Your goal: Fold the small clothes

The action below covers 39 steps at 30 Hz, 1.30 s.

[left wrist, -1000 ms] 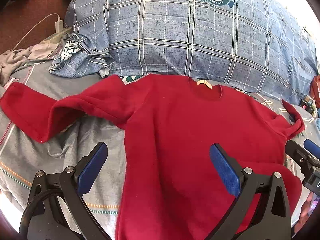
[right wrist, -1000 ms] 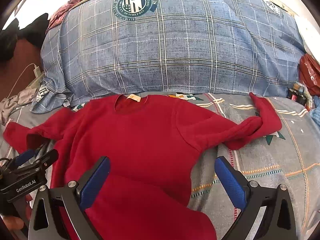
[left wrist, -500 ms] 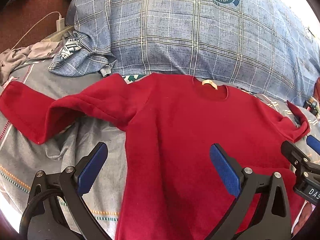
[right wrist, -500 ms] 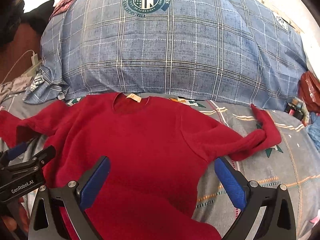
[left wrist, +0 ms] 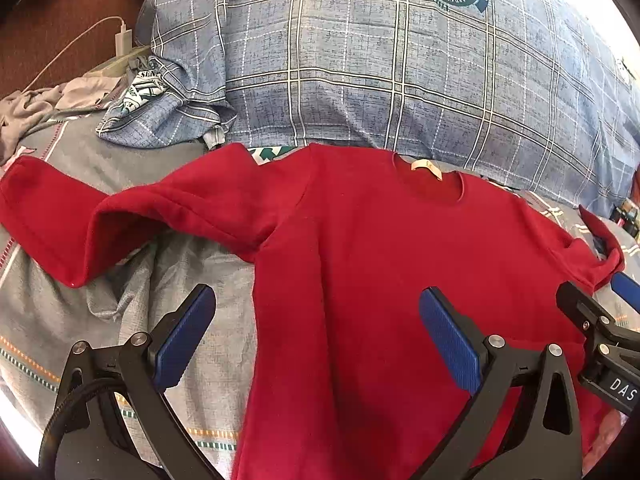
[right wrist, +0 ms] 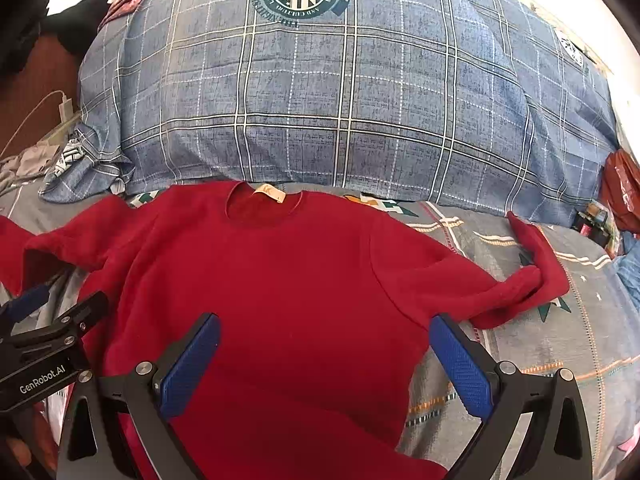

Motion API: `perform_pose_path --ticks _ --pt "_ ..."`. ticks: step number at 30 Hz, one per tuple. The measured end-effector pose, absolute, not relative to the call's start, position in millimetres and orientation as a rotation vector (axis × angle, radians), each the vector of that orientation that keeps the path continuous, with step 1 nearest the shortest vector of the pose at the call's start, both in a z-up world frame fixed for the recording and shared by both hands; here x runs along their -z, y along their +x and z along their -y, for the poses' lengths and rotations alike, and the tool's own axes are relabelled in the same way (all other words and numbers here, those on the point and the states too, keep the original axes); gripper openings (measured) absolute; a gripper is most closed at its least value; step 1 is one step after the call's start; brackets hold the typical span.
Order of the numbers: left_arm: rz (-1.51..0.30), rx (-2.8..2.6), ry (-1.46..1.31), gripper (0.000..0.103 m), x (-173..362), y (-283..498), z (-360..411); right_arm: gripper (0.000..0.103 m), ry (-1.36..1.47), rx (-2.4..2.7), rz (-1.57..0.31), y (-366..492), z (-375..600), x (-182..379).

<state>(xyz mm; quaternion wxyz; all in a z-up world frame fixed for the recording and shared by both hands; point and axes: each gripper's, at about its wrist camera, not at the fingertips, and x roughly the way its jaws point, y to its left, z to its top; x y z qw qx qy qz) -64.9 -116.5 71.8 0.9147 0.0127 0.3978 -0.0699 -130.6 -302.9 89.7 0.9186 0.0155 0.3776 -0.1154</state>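
Observation:
A small red long-sleeved sweater (left wrist: 380,280) (right wrist: 288,280) lies face up on a grey bedsheet, collar toward the far side. Its left sleeve (left wrist: 80,220) stretches out wrinkled; its right sleeve (right wrist: 520,280) bends upward at the cuff. My left gripper (left wrist: 316,332) hovers open over the sweater's left side, nothing between its blue pads. Over the lower right body my right gripper (right wrist: 324,356) is open and holds nothing. Each gripper shows at the edge of the other's view.
A large blue plaid duvet (right wrist: 340,100) with a round crest is bunched behind the sweater. A grey garment (left wrist: 36,104) and a white charger cable (left wrist: 120,36) lie at the far left. Red and dark items (right wrist: 620,196) sit at the far right.
Both grippers have moved forward a little over the sweater and tilted up; the collar and duvet now sit lower in both views. The sweater has not moved, and both grippers stayed open.

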Motion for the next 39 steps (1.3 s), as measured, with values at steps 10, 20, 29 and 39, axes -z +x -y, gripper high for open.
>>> perform_pose_path --ticks 10,20,29,39 --pt "-0.817 0.140 0.030 0.102 -71.5 -64.7 116.7 0.103 0.022 0.252 -0.780 -126.4 301.0 -87.8" --pt "-0.822 0.127 0.021 0.102 -70.2 -63.7 111.7 0.103 0.020 0.241 -0.801 -123.4 296.7 -83.9" --pt "-0.824 0.122 0.024 0.102 -68.6 -64.3 110.4 0.103 0.026 0.234 -0.810 -120.6 292.8 -80.9" --pt "-0.813 0.105 0.017 0.102 -73.0 -63.0 101.6 0.103 0.035 0.220 -0.816 -117.3 288.9 -77.2"
